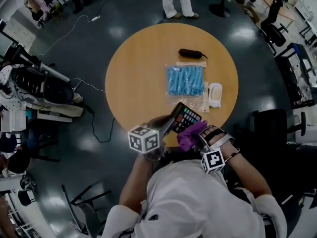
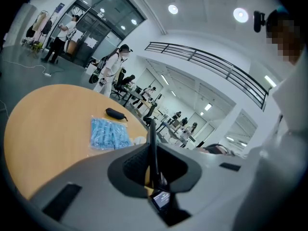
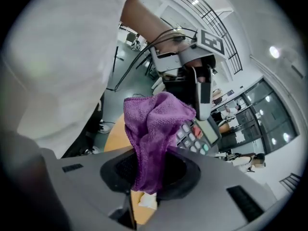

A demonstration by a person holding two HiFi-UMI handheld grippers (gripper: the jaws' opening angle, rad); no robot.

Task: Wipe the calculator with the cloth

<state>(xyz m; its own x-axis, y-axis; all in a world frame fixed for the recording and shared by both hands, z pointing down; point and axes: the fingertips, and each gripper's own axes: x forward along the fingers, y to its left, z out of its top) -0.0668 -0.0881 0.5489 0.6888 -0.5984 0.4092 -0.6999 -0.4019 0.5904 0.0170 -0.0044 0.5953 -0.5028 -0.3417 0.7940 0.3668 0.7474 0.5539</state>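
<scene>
One counter [image 1: 138, 73] is showing. On it are lying: one black pouch [image 1: 191, 53] at 1 o'clock, one packet of blue pieces [image 1: 185, 80] near centre, one white device [image 1: 215, 94] at 4 o'clock. At 5 o'clock two grippers are showing, left gripper [image 2: 153, 163] and right gripper [image 3: 150, 170], with one calculator [image 1: 185, 117] and one purple cloth [image 1: 190, 135].

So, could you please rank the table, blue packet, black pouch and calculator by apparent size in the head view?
Largest first: table, blue packet, then calculator over black pouch, tentatively, since the calculator is held up nearer the camera.
</scene>
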